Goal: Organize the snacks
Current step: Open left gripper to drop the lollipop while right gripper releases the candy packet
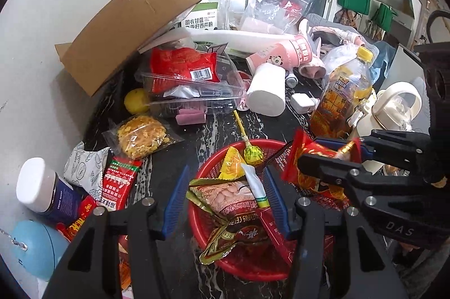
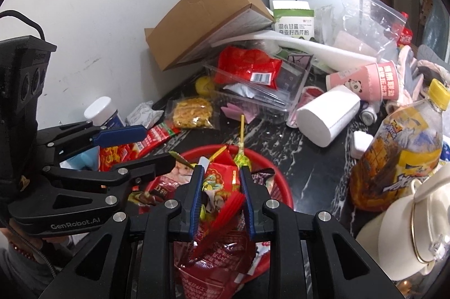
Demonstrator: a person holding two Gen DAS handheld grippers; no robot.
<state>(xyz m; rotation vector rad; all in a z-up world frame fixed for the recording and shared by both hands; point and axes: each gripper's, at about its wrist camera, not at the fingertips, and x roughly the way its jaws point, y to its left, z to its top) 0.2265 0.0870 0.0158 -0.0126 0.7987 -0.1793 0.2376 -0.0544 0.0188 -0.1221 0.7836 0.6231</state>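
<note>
Right gripper (image 2: 220, 179) pinching red packet (image 2: 218, 180) over red basket (image 1: 277, 272), not yet dropped. Left gripper (image 1: 223, 187) spread, empty, over basket holding several snacks. Beyond: cracker bag (image 1: 142, 137), red sachet (image 1: 119, 180), tray packet (image 1: 182, 66) unsorted.

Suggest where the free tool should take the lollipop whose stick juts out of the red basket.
Probably the bare yellow stick of the lollipop, from above. Its wrapped head rests on the red basket rim among packets, while the stick lies out over open counter, thin enough for the left tool, whose jaws stand open and empty.
</note>
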